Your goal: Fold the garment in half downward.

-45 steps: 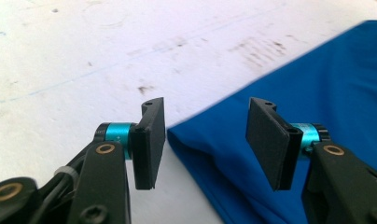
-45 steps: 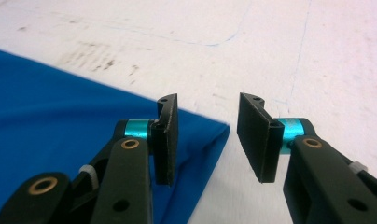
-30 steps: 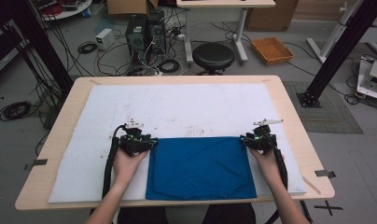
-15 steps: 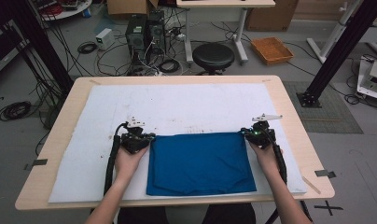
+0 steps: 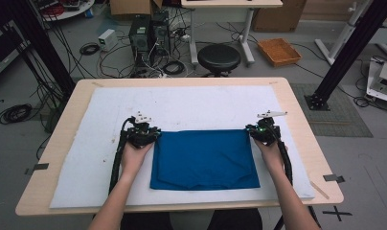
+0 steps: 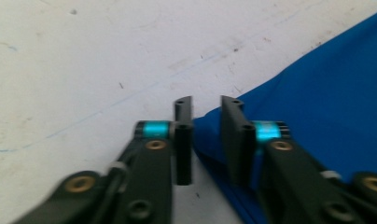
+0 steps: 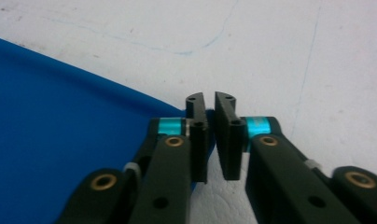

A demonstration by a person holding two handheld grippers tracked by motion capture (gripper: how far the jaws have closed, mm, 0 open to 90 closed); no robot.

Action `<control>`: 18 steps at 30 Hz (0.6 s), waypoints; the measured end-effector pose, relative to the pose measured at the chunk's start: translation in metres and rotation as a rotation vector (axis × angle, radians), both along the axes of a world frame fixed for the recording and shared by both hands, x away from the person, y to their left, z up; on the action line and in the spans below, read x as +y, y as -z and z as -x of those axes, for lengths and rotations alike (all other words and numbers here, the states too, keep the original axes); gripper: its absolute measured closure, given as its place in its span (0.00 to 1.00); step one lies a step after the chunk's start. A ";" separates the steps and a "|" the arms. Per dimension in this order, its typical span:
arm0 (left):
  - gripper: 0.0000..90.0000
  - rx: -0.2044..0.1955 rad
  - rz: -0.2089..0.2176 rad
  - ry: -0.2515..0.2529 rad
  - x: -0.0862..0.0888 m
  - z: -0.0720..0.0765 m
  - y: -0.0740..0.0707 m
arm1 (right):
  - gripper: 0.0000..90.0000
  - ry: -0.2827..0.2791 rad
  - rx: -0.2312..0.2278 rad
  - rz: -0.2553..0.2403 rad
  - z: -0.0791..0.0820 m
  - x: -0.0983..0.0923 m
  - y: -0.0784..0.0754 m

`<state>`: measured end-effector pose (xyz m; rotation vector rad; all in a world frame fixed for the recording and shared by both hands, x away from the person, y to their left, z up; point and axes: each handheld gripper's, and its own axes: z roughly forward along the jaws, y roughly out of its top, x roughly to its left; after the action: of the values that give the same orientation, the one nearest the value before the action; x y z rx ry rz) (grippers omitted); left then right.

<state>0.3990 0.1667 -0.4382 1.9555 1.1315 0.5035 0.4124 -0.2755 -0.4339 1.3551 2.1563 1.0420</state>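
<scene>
One wooden surface (image 5: 297, 110), one white mat (image 5: 201, 108), one folded blue cloth (image 5: 204, 158) lying flat near me. My two tongs, left (image 5: 142, 134) and right (image 5: 264, 132), have just been opening at its far corners: both narrow now, corners released. I judge this fold finished.

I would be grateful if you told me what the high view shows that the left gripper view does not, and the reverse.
The high view alone shows the whole folded blue cloth, both hands, the right gripper, and the stool beyond the table. The left gripper view alone shows the left gripper with a gap between its jaws, which have just been opening, and the cloth's corner lying between them, unpinched. Both share the blue cloth and the white mat.
</scene>
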 end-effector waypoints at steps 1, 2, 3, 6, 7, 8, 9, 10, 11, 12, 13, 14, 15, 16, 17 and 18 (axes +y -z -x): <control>0.69 -0.003 0.008 -0.002 0.001 0.001 -0.002 | 0.81 -0.004 -0.008 -0.002 0.002 0.000 -0.002; 0.65 -0.010 0.012 -0.002 0.003 0.003 -0.005 | 0.77 -0.014 -0.013 -0.004 0.003 0.000 -0.003; 0.60 -0.018 0.015 -0.006 0.004 0.005 -0.007 | 0.72 -0.017 -0.013 -0.006 0.006 0.000 -0.005; 0.51 -0.056 0.001 0.006 0.006 0.017 -0.016 | 0.59 -0.013 -0.031 -0.012 0.015 0.000 -0.012; 0.51 -0.077 -0.004 0.016 0.007 0.023 -0.018 | 0.57 -0.018 -0.041 -0.025 0.020 -0.002 -0.014; 0.49 -0.094 -0.005 0.021 0.008 0.028 -0.021 | 0.55 -0.022 -0.049 -0.037 0.024 -0.003 -0.017; 0.49 -0.110 -0.009 0.034 0.009 0.033 -0.023 | 0.54 -0.022 -0.058 -0.049 0.029 -0.005 -0.019; 0.49 -0.128 -0.012 0.047 0.011 0.037 -0.024 | 0.53 -0.027 -0.068 -0.058 0.033 -0.007 -0.021; 0.49 -0.143 -0.007 0.056 0.014 0.040 -0.025 | 0.53 -0.033 -0.075 -0.067 0.037 -0.008 -0.023; 0.49 -0.153 0.012 0.059 0.017 0.043 -0.025 | 0.52 -0.037 -0.084 -0.076 0.041 -0.010 -0.024; 0.49 -0.155 0.046 0.060 0.021 0.045 -0.025 | 0.51 -0.037 -0.089 -0.083 0.045 -0.012 -0.025; 0.49 -0.158 0.080 0.069 0.024 0.046 -0.024 | 0.49 -0.035 -0.096 -0.088 0.048 -0.013 -0.026; 0.49 -0.164 0.109 0.079 0.027 0.047 -0.023 | 0.47 -0.033 -0.100 -0.092 0.050 -0.014 -0.027; 0.49 -0.171 0.134 0.090 0.030 0.048 -0.022 | 0.46 -0.036 -0.100 -0.100 0.052 -0.015 -0.027; 0.49 -0.181 0.152 0.102 0.032 0.050 -0.021 | 0.45 -0.036 -0.102 -0.109 0.053 -0.017 -0.028; 0.49 -0.194 0.164 0.121 0.034 0.051 -0.020 | 0.44 -0.035 -0.101 -0.115 0.055 -0.018 -0.028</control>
<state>0.3475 0.2003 -0.4184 1.7789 0.8980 0.5077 0.3579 -0.2935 -0.4060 1.2892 2.0814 1.2377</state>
